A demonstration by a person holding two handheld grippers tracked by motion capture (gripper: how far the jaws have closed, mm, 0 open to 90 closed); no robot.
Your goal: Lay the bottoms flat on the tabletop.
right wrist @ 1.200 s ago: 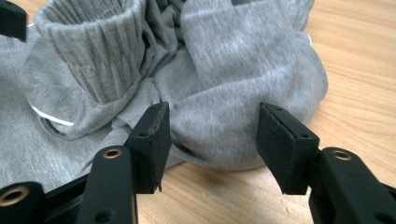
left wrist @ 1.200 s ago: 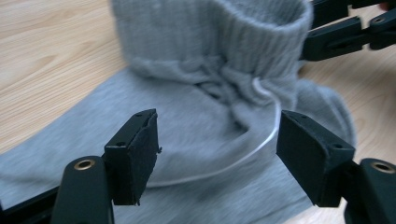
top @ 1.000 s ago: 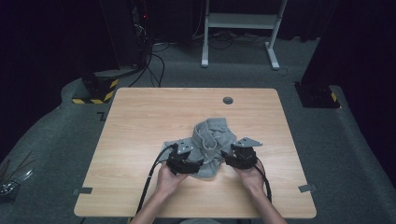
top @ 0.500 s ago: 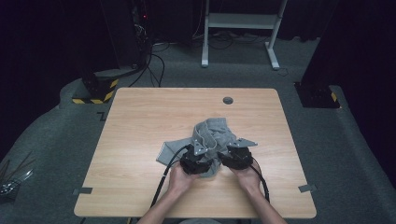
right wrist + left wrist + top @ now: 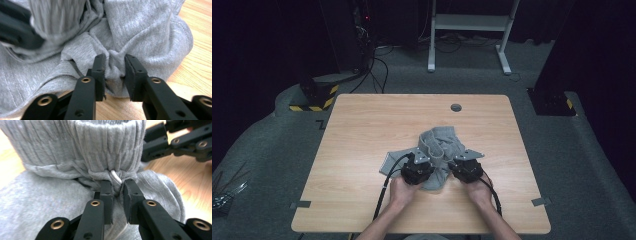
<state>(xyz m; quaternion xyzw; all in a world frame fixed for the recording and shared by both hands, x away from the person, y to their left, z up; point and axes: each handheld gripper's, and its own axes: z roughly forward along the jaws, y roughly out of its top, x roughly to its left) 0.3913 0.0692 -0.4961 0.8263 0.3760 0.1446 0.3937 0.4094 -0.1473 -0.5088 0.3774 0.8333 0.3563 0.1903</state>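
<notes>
A crumpled grey garment (image 5: 439, 150) lies on the wooden surface (image 5: 362, 135), on the person's side of the small round hole (image 5: 456, 107) in it. Both grippers sit at the garment's near edge, close together.

The left gripper (image 5: 117, 192) has just been closing; its fingers (image 5: 106, 195) stand narrow and pinch a gathered bit of cloth right under the ribbed waistband (image 5: 110, 147), where a white cord (image 5: 116, 176) peeps out. The right gripper (image 5: 113, 68), just beside the garment's near right corner, has also been closing, and its fingers (image 5: 132, 72) squeeze a fold of plain cloth between them.

This looks like the grasping step: both holds are being set before the garment is handled. The next move likely calls for lifting or drawing the two pinches apart evenly, with both holds kept firm, so the bunched cloth opens out rather than slipping free.
</notes>
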